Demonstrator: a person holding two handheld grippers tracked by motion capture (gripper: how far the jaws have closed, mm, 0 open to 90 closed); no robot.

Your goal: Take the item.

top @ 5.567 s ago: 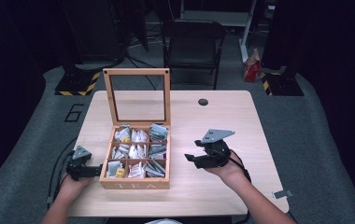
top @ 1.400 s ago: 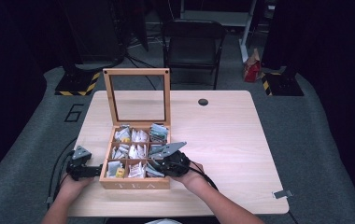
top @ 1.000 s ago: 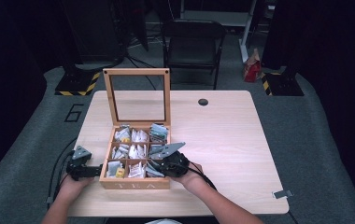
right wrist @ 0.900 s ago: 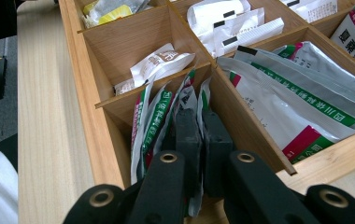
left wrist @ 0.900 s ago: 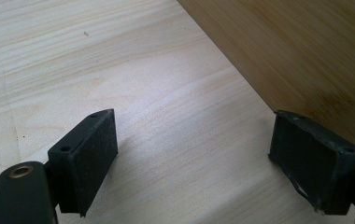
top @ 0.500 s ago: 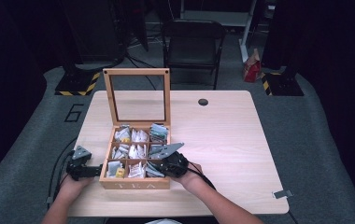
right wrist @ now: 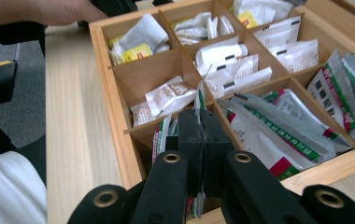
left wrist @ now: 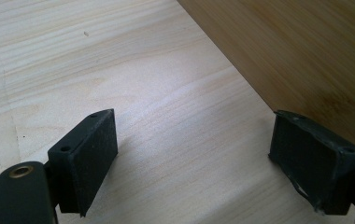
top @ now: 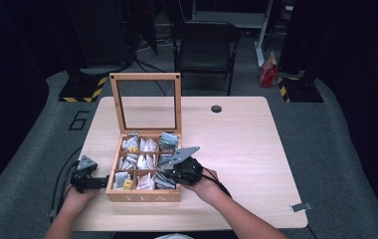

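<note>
A wooden tea box marked TEA stands open near the table's front edge, its compartments full of tea sachets. My right gripper hangs over the front right compartment. In the right gripper view it is shut on a thin sachet held edge-on, slightly above the green, red and white sachets lying there. My left gripper rests on the table against the box's left wall. In the left gripper view it stands open with bare tabletop between its pads, and the box wall is by the right pad.
The box's glass-paned lid stands upright at the back. A black round grommet sits in the table's far part. A dark chair stands behind the table. The person's other hand lies beyond the box in the right gripper view.
The right gripper came from the bare table right of the box into the front right compartment. In the last half second it lifted a little. The left gripper stayed put.
</note>
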